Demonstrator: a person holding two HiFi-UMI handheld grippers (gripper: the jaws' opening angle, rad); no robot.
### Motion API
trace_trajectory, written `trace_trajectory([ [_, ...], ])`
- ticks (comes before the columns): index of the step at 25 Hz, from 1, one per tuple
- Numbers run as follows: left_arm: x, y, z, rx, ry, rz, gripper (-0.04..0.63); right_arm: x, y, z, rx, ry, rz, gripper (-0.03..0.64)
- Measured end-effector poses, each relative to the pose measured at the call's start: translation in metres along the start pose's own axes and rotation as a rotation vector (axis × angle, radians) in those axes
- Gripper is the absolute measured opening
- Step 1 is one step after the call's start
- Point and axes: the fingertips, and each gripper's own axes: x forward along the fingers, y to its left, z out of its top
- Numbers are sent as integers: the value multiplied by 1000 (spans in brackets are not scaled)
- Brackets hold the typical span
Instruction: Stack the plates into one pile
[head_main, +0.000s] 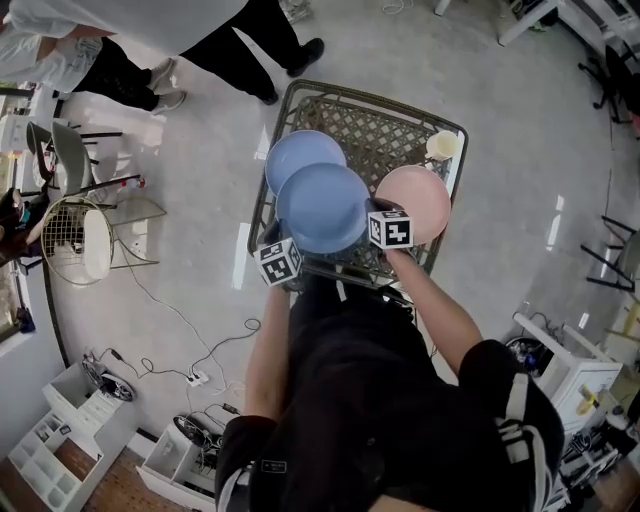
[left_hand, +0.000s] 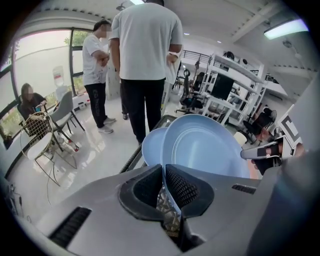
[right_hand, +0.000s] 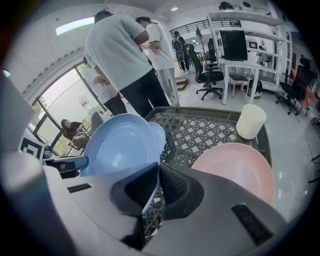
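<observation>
Pale glossy floor (head_main: 500, 150) with a dark woven-lattice table (head_main: 390, 130) in the middle and two standing people (head_main: 240, 40) just past its far-left corner. On the table: a rear light-blue round plate (head_main: 300, 155) by the left edge, a pale pink round plate (head_main: 415, 195) by the right edge and a cream cylindrical cup (head_main: 442, 146) at the far-right corner. The front light-blue round plate (head_main: 322, 208) sits near the middle of the near edge, its far rim overlapping the rear one. I can't tell whether the two touch. The head view shows both marker cubes flanking that plate's near rim, but not the jaws. The left gripper (left_hand: 163, 170) view fills that in: pads closed on the plate's rim, the plate tilted up away from the camera, lattice visible under the jaws. The right gripper (right_hand: 157, 172) view shows the same pinch on the opposite side of the rim. Only the right gripper view shows the pink plate and cup clearly, both apart from the held plate. The left gripper view catches just a sliver of pink but adds a seated person (left_hand: 30, 102) by the window and white shelving (left_hand: 235, 80). Only the head view shows a round wire chair (head_main: 75, 240) well off the left edge.
</observation>
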Motion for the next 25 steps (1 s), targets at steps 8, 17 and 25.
trace_trajectory([
  [8, 31, 18, 32, -15, 2, 9, 32, 28, 4, 39, 4, -3, -4, 18],
  [17, 82, 48, 45, -30, 77, -2, 32, 77, 7, 57, 29, 70, -43, 18],
  [25, 121, 63, 42, -28, 148, -20, 33, 115, 3, 62, 37, 133, -81, 18],
])
